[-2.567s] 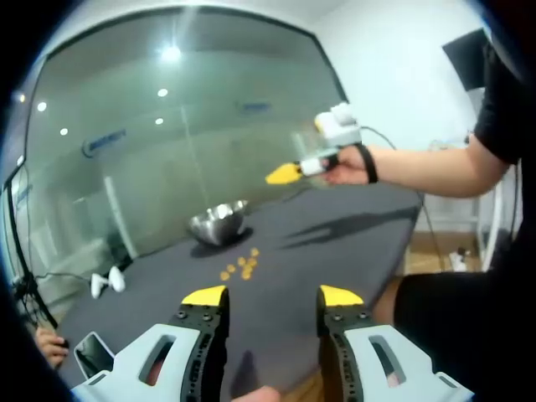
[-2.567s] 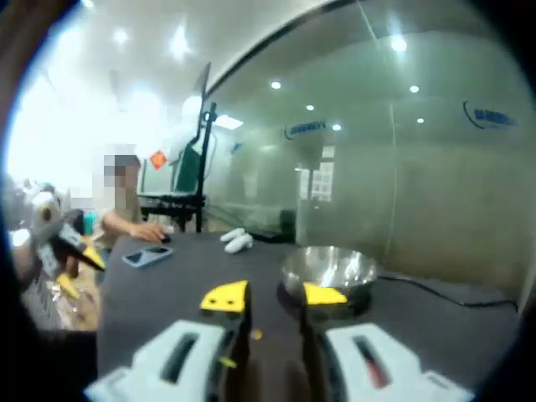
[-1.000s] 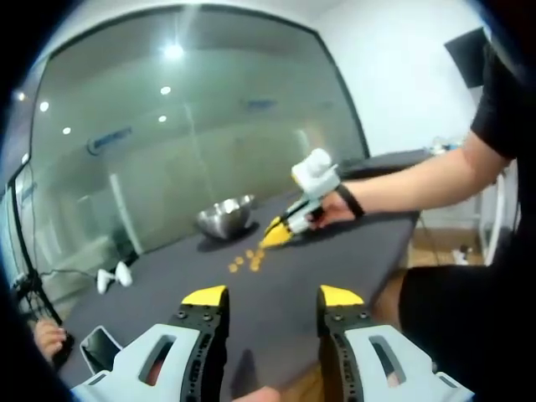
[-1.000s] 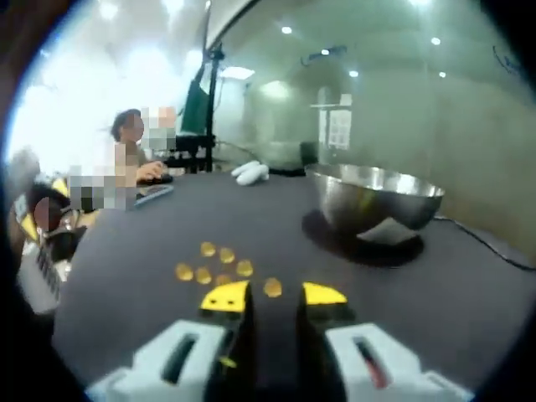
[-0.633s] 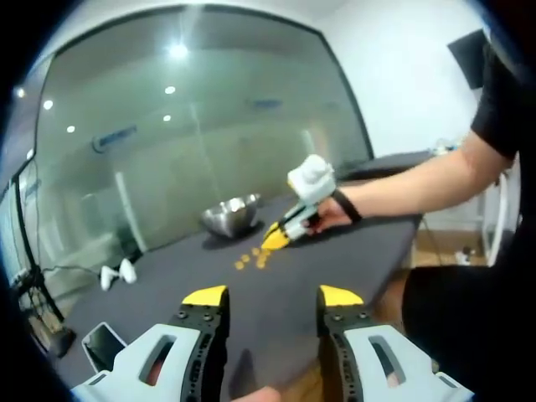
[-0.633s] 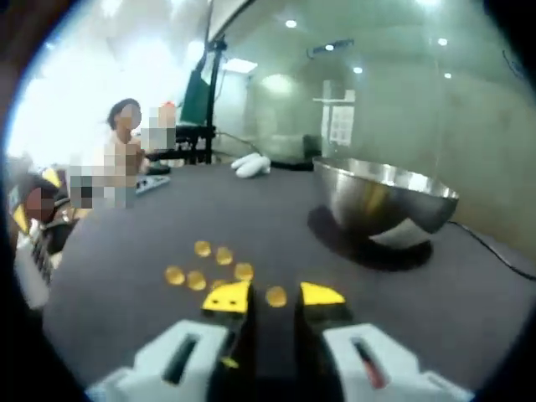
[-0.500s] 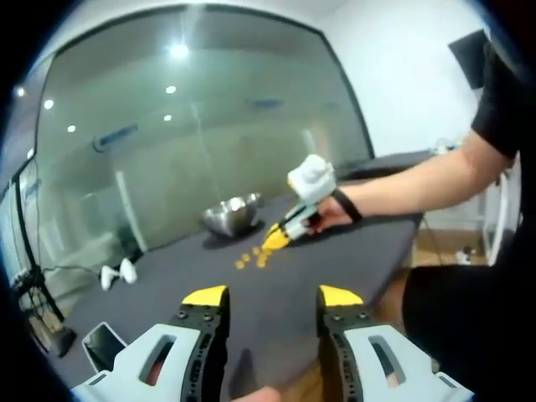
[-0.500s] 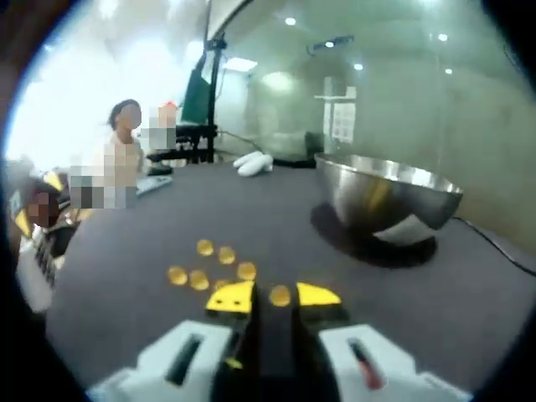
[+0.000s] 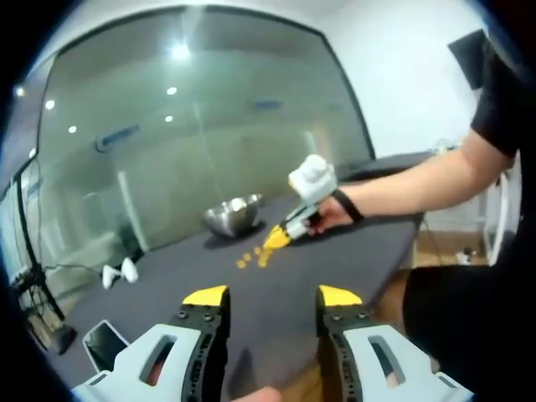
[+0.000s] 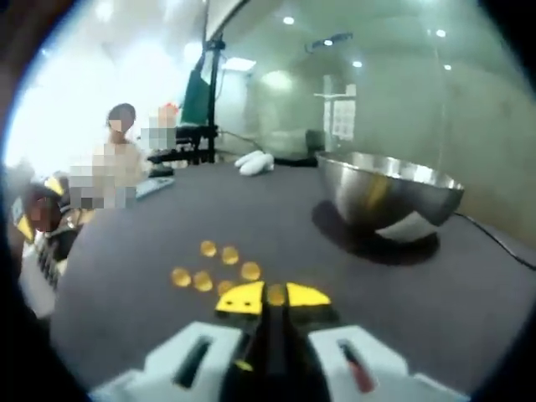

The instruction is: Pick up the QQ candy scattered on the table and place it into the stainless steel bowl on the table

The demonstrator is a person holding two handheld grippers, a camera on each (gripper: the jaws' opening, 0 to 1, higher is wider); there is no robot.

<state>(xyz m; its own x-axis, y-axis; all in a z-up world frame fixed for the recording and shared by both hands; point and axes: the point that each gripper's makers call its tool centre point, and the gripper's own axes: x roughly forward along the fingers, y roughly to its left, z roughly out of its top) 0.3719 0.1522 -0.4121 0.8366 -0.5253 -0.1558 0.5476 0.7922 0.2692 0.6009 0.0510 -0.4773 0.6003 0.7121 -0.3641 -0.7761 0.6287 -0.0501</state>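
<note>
On a dark grey table (image 10: 151, 251), the right gripper (image 10: 273, 296) has its yellow-tipped jaws pressed in on a single QQ candy (image 10: 275, 294), which sits between the tips at table level. The piece is a small round amber disc with no clear long axis, and it cannot be told whether it has left the surface. Five more loose candies (image 10: 205, 272) lie just left of the jaws in a loose cluster. The stainless steel bowl (image 10: 389, 199) stands upright beyond and to the right, mouth up, its inside hidden by the near wall.

In the left gripper view, the left gripper (image 9: 270, 296) hangs over the near edge of the table with its jaws spread wide and nothing between them. Farther off, the right gripper (image 9: 276, 238) (held by a bare forearm with a black wrist strap) tips down onto the candy cluster (image 9: 251, 258), too small there to count, with the bowl (image 9: 232, 217) behind it. A phone (image 9: 105, 338) lies at lower left, cut off by the frame.
</note>
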